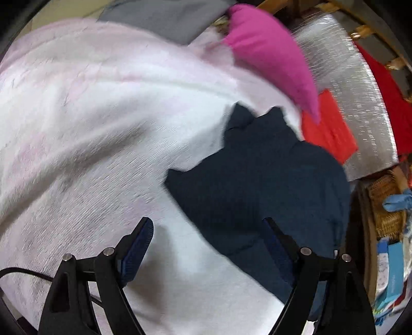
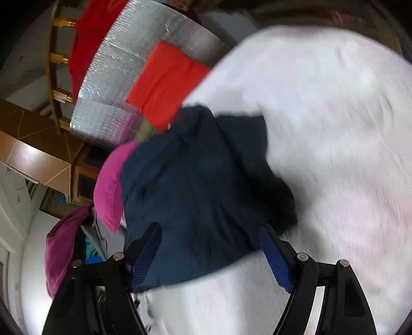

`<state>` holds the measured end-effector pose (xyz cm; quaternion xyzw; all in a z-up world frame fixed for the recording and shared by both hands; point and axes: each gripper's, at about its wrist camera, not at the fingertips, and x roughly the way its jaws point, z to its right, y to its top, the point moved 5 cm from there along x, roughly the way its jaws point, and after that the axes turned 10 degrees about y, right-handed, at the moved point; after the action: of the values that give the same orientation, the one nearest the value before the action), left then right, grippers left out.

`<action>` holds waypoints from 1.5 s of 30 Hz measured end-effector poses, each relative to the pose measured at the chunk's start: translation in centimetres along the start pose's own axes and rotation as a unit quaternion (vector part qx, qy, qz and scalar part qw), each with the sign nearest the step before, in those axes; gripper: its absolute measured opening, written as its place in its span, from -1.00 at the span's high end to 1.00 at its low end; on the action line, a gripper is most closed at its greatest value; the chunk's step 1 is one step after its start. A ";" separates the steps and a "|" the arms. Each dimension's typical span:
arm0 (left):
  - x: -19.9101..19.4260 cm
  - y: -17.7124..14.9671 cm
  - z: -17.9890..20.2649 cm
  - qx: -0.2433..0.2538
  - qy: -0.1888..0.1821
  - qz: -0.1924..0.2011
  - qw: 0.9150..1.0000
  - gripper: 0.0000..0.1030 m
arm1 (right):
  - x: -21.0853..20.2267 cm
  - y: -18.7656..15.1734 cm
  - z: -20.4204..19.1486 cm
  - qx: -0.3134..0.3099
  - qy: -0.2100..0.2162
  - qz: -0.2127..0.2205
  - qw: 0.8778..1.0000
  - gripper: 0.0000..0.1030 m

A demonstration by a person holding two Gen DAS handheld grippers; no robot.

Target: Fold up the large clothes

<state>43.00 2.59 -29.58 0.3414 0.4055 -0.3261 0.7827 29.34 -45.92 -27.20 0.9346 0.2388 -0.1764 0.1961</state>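
Observation:
A dark navy garment lies crumpled on a pale pink fleece blanket; it also shows in the right wrist view. My left gripper is open and empty, above the blanket at the garment's left edge. My right gripper is open and empty, straddling the garment's near edge above the blanket. Both views are motion-blurred.
A folded red-orange cloth lies on a silver foil mat beside a red garment. A magenta pillow and a grey cloth sit nearby. A wicker basket stands right.

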 end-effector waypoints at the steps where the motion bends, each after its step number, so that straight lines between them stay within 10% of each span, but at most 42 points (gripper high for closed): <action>1: 0.4 0.0 -0.3 -0.012 0.000 -0.006 1.000 -0.66 | 0.0 -0.7 0.5 0.011 0.005 -0.008 1.000 -0.55; 16: 2.3 2.5 1.4 -0.037 -0.030 0.059 0.997 -0.66 | 7.2 0.0 3.1 0.095 0.037 0.003 0.995 -0.59; 22: 1.4 2.6 3.1 -0.003 -0.037 0.095 0.995 0.44 | 7.5 0.3 2.7 0.060 0.021 0.023 0.998 0.04; 27: -1.6 1.9 3.6 0.016 -0.034 0.132 0.991 0.69 | 5.6 0.3 -0.3 -0.022 -0.003 0.047 0.999 0.36; 35: -4.5 -1.6 2.0 0.092 0.030 0.119 0.988 0.66 | 2.1 -1.6 0.4 -0.020 -0.021 0.003 1.000 0.39; 41: -4.1 -0.9 -1.5 0.069 0.027 0.057 0.996 0.11 | 0.9 -2.3 2.4 0.022 -0.021 -0.081 0.996 0.15; 45: -7.4 1.1 -3.6 0.046 0.047 0.123 0.990 -0.01 | -3.3 -1.6 1.7 -0.032 -0.058 -0.088 0.994 0.01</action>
<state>38.99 7.83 -24.56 0.4392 0.3815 -0.2287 0.7805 25.39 -46.69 -27.72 0.8916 0.3133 -0.2393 0.2229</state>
